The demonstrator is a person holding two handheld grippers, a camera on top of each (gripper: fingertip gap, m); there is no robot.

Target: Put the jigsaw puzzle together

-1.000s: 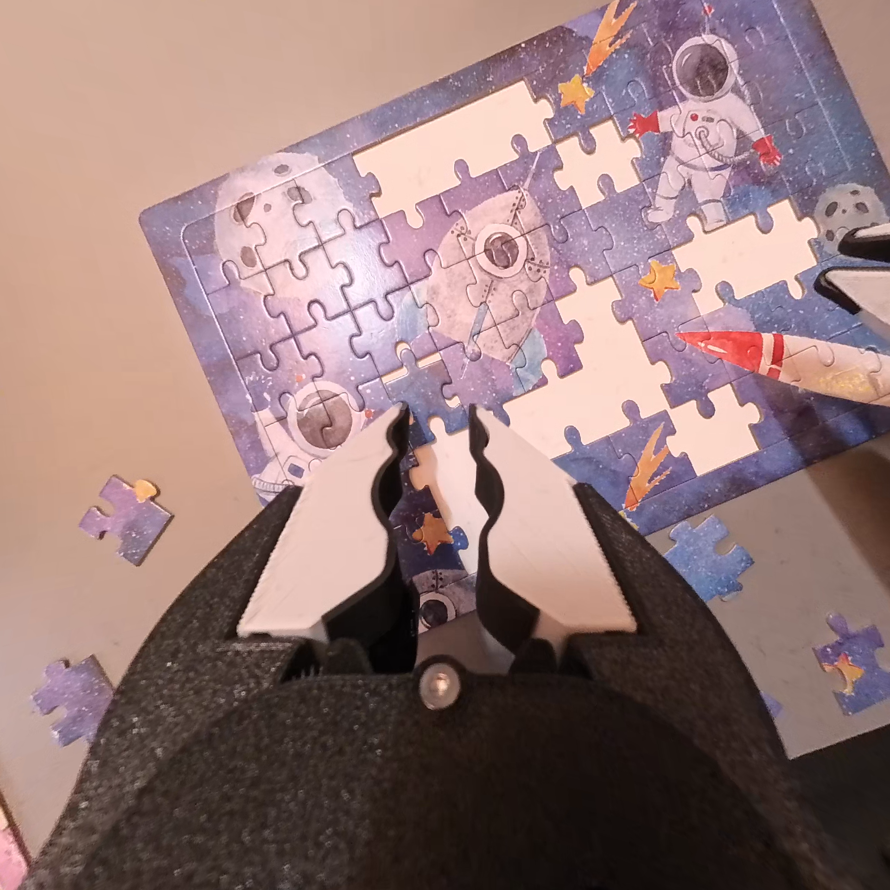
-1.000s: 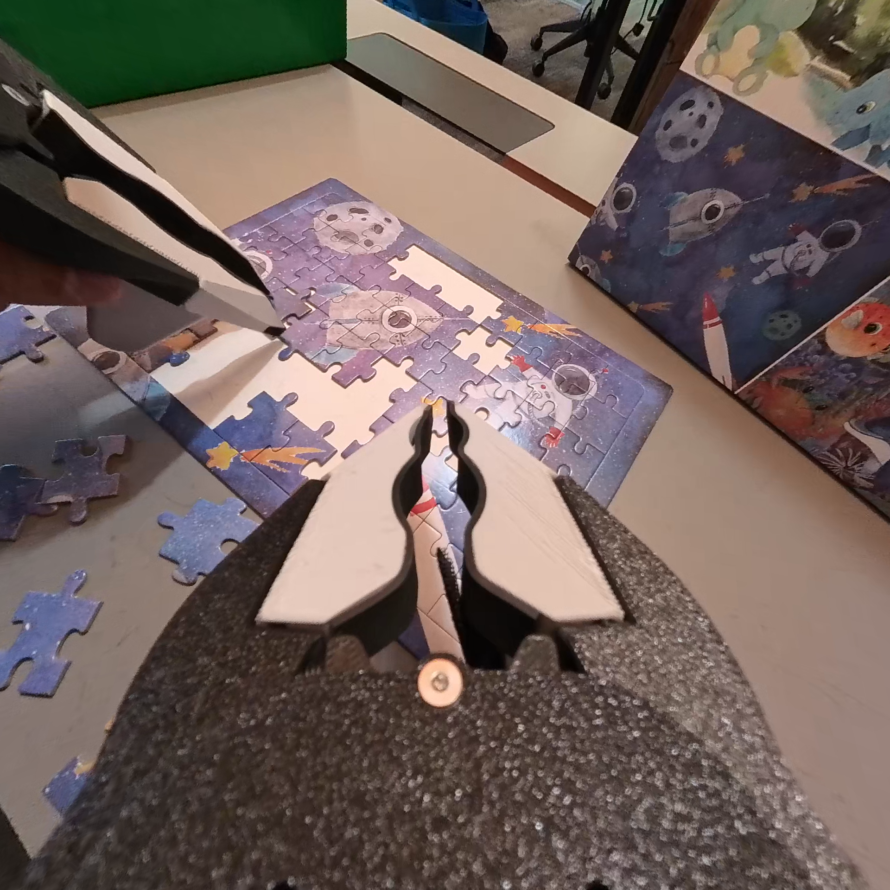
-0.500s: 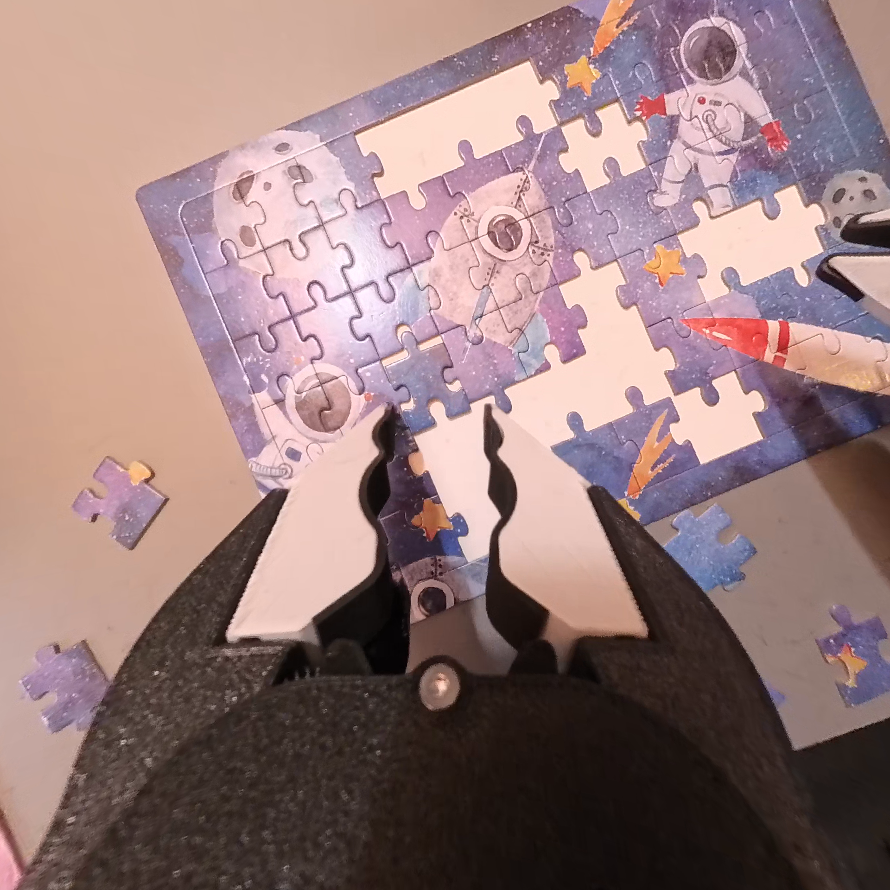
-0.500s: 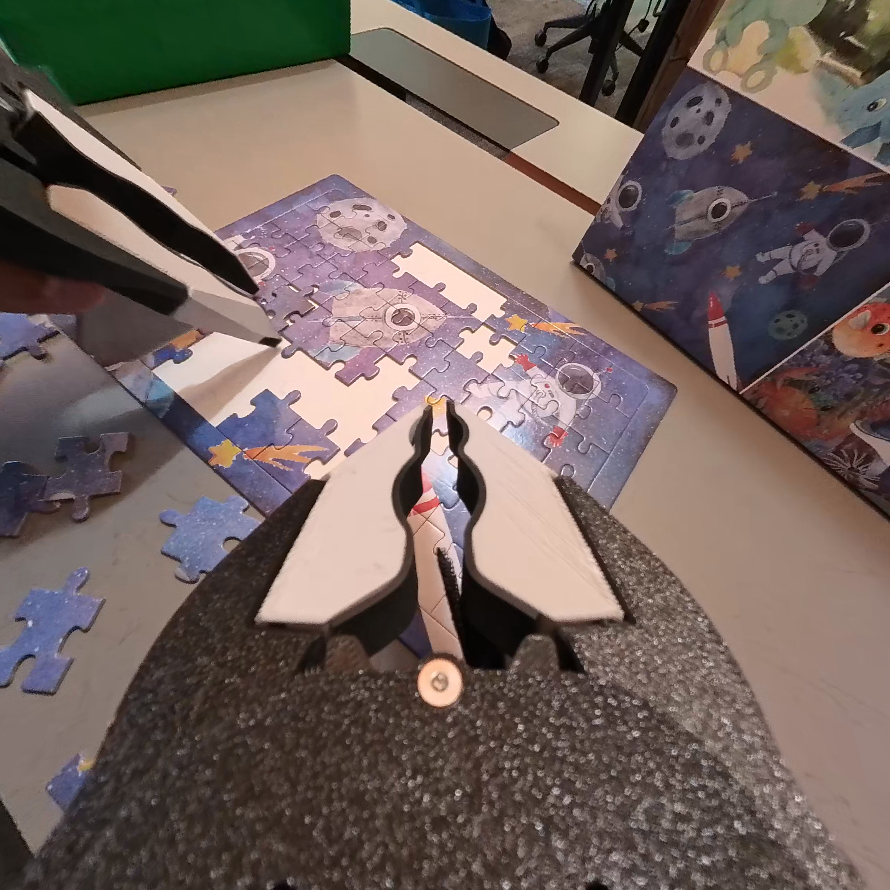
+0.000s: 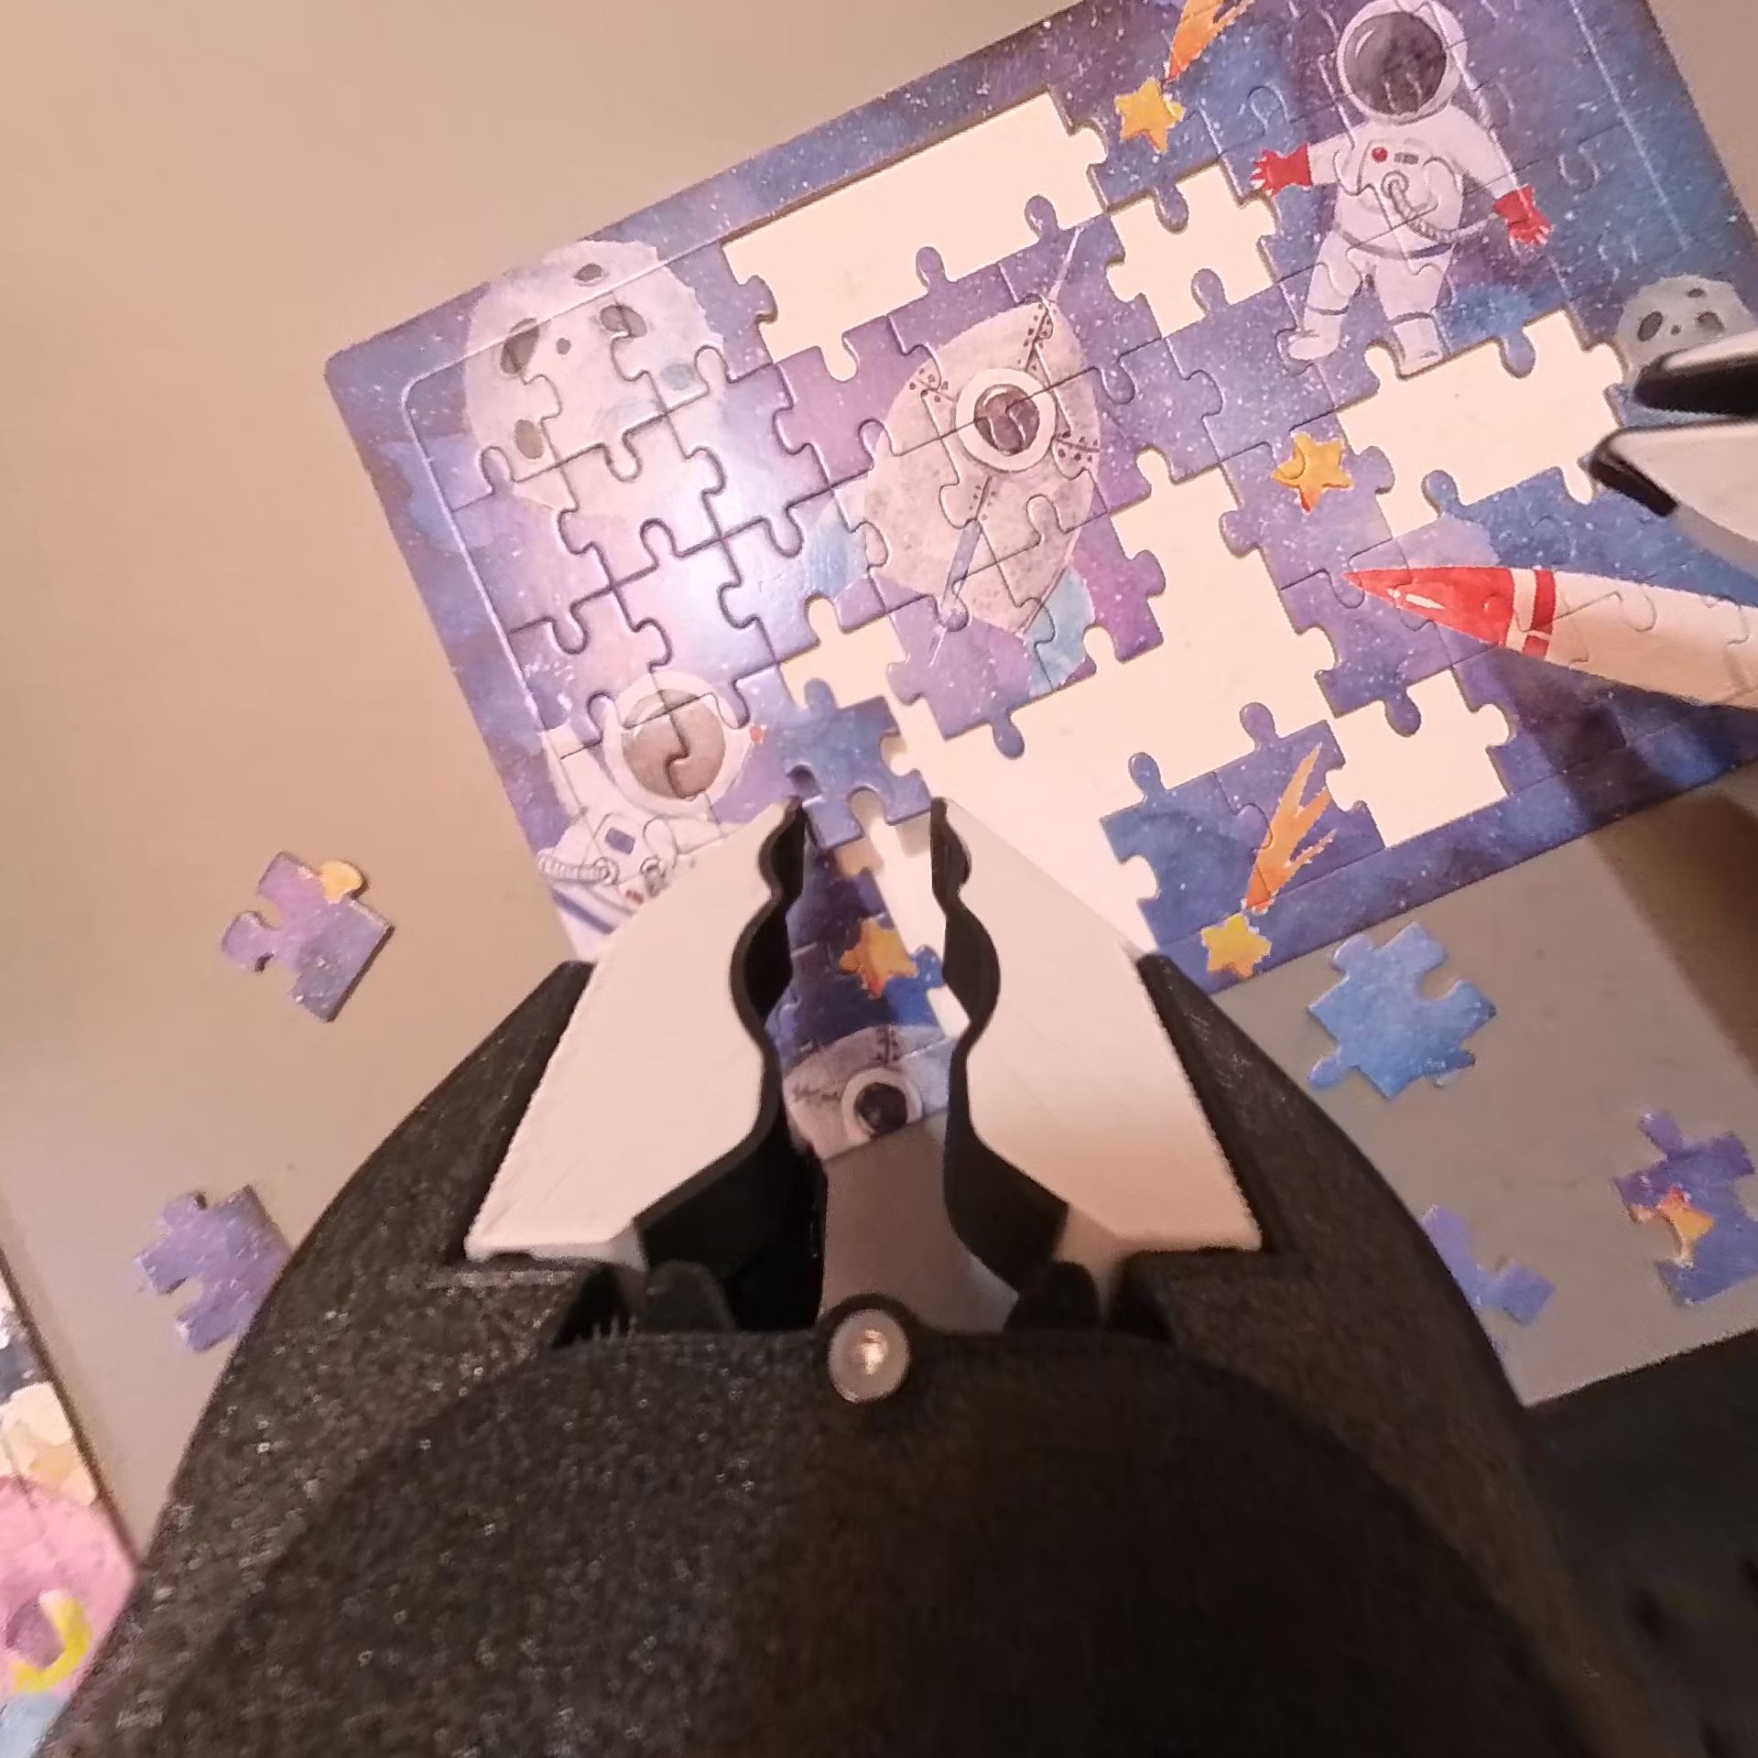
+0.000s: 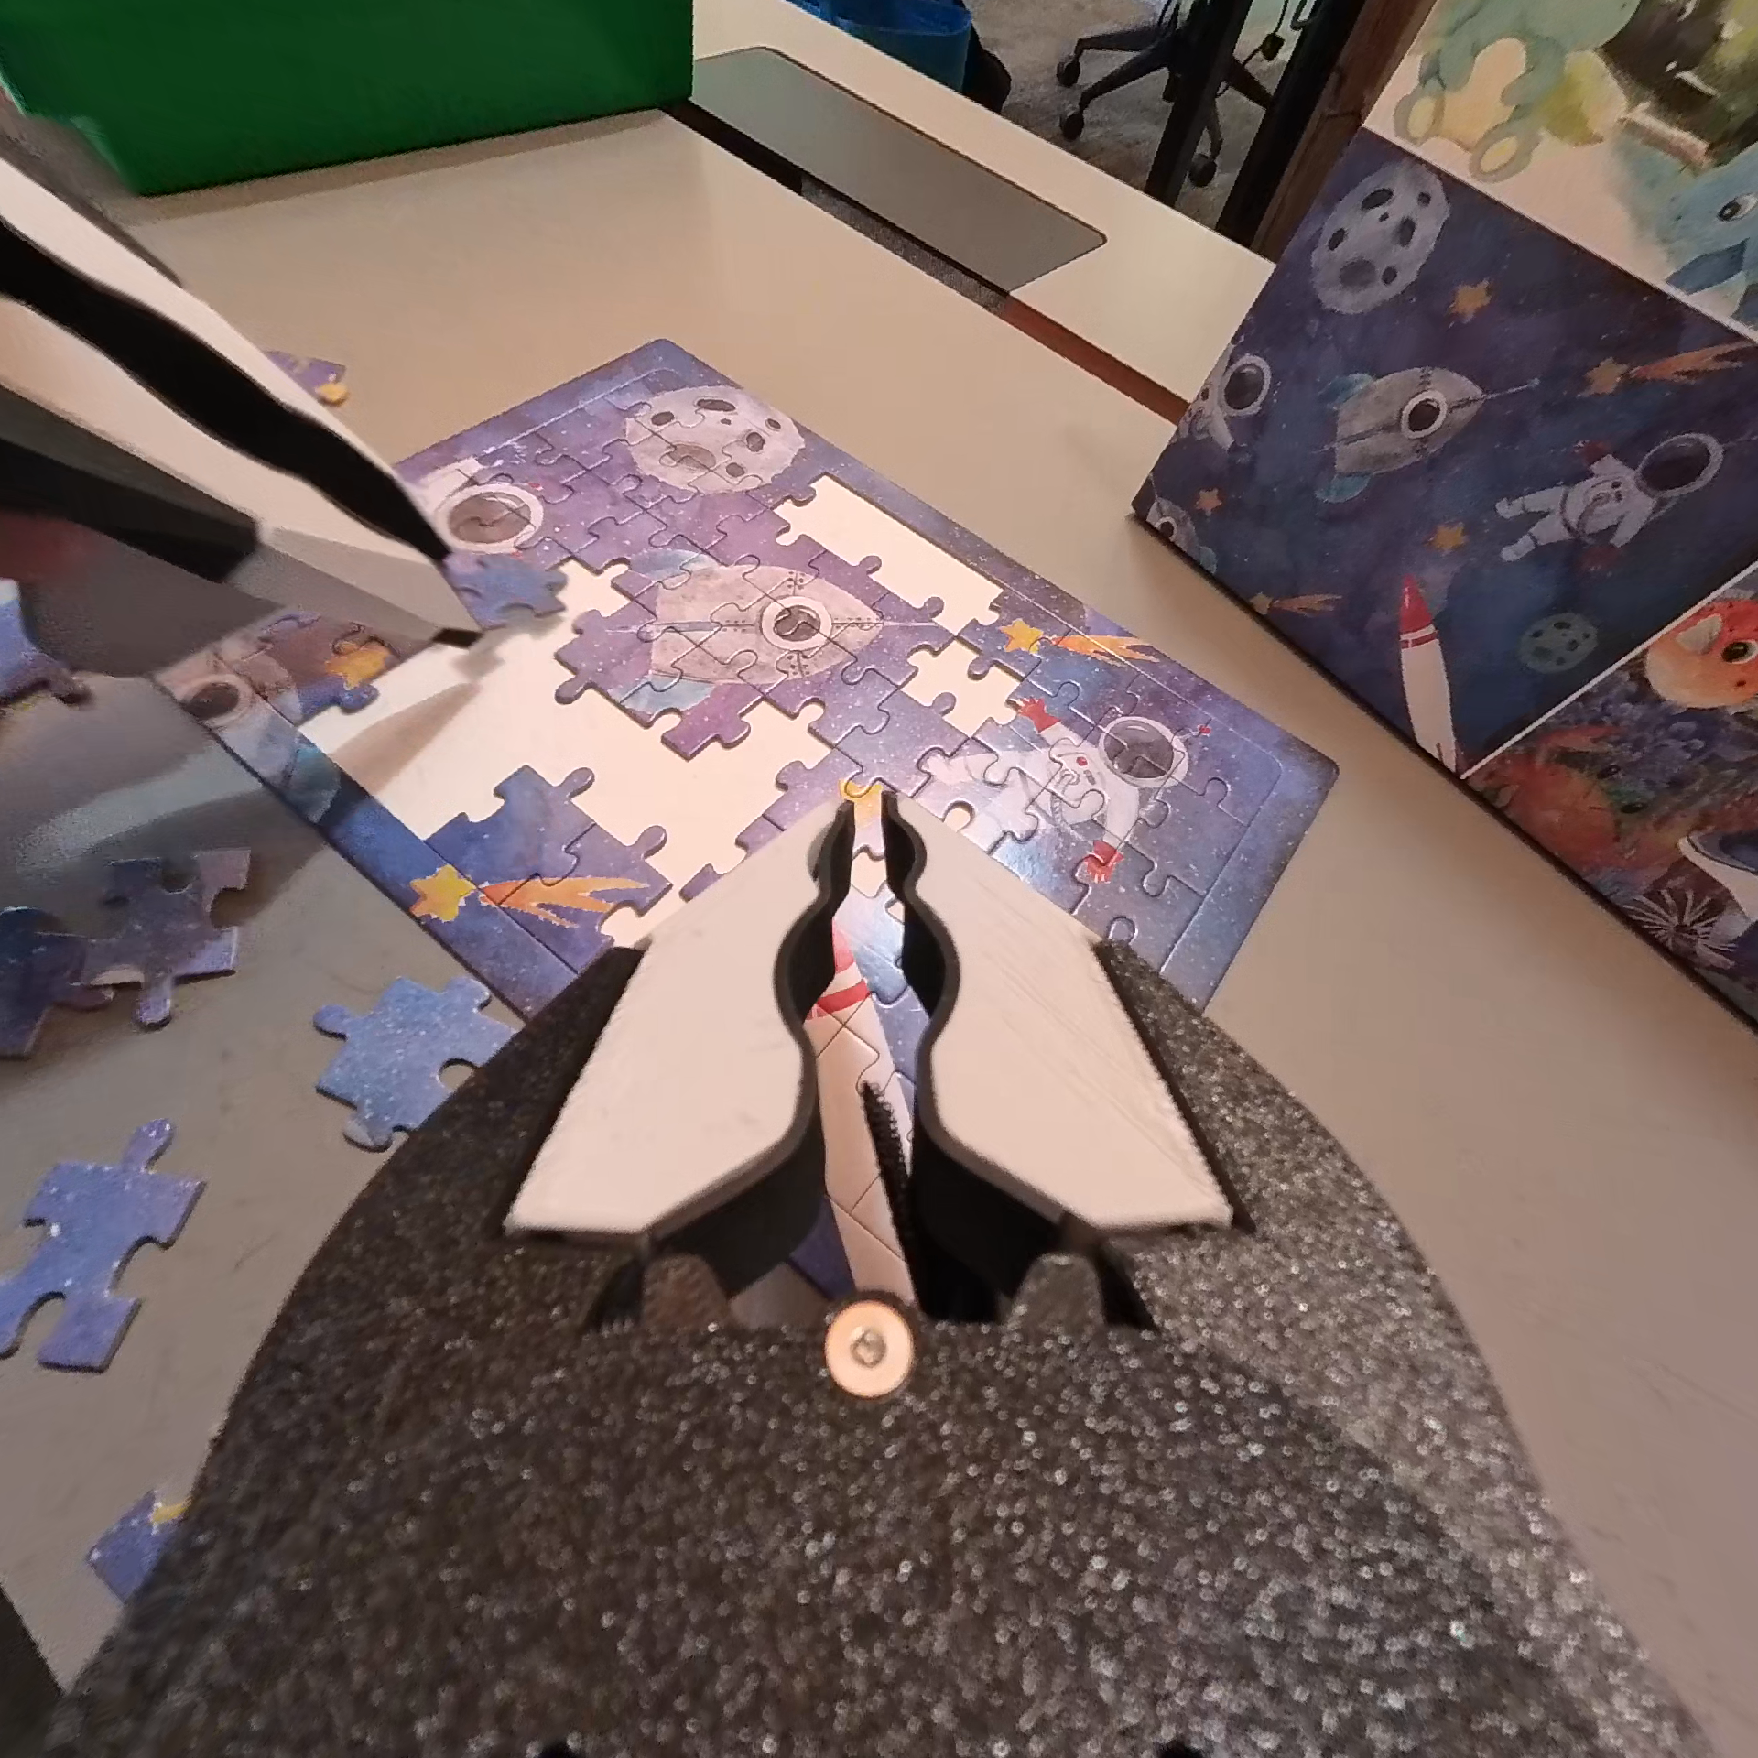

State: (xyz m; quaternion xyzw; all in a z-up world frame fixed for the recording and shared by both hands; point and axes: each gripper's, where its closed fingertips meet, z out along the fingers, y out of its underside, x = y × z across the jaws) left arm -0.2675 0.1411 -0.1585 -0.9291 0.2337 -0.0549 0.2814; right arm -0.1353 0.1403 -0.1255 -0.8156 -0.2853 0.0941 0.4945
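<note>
Puzzle (image 5: 666, 533) with a space picture lies flat on the beige bench (image 5: 190, 285), partly filled: a moon, a grey rocket ship, two astronauts, stars, comets and a red-tipped rocket show, with several white gaps of bare backing between them. The left claw (image 5: 866, 818) hangs low over the near edge of the puzzle, its white fingers a small way apart; a blue piece (image 5: 847, 761) sits just at their tips, beside the lower astronaut, slightly askew over a white gap, and I cannot tell whether the fingers touch it or hold it. In the right wrist view the same blue piece (image 6: 504, 585) lies right at the tips of that claw. The right claw (image 6: 864, 809) hovers over the red-tipped rocket end of the puzzle with its fingers nearly together, a thin slit between them, nothing in it. Loose pieces lie on the bench around the near edge: a purple one (image 5: 304, 937) and another (image 5: 214, 1265) to the left, a light blue one (image 5: 1398, 1023) and one with an orange mark (image 5: 1689, 1208) to the right. A box (image 6: 1484, 533) with the same space picture stands at the far right of the bench, and a green bin (image 6: 361, 76) at the back. No writing can be read anywhere.
</note>
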